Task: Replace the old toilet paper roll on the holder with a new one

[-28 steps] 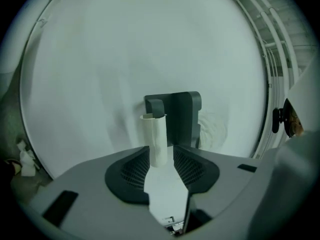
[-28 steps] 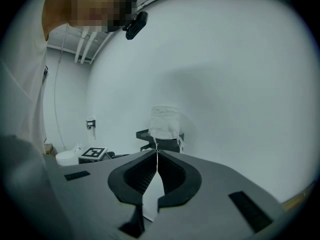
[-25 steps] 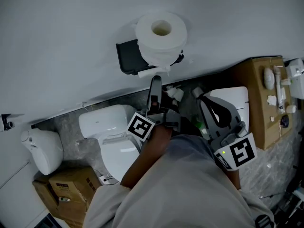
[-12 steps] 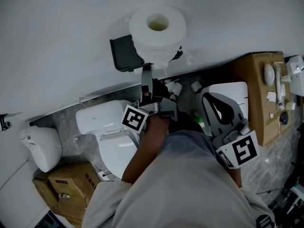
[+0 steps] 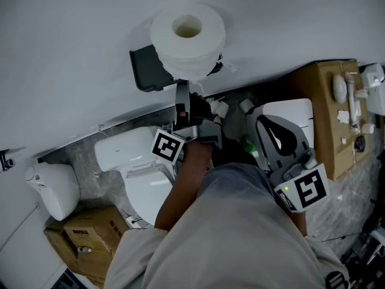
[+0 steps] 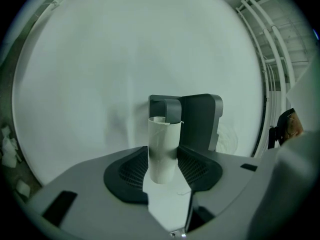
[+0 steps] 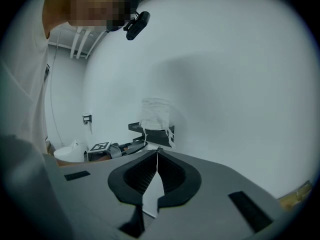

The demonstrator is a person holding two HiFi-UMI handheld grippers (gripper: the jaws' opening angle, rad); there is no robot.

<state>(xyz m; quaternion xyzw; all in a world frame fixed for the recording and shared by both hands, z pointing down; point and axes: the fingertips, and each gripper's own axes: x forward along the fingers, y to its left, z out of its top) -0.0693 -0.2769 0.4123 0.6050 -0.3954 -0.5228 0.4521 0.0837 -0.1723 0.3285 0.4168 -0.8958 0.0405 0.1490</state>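
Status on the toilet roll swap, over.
Left gripper, fingers just closing on the empty cardboard tube at the holder. Right gripper shut, empty. New roll sits atop the holder. Nothing in the way.

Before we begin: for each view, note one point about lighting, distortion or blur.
Head view: dim light, toilet paper roll brightest. Left gripper view: fisheye bends the pipes, dark corners, cardboard tube sharp. Right gripper view: fisheye, mosaic patch upper left.

Down below, a white toilet sits lid-down on grey speckled floor. Left of it sits a rounded white fixture, with a cardboard box nearer the camera. Over on the right, another cardboard box carries small white bits on top. White pipes run up the wall.
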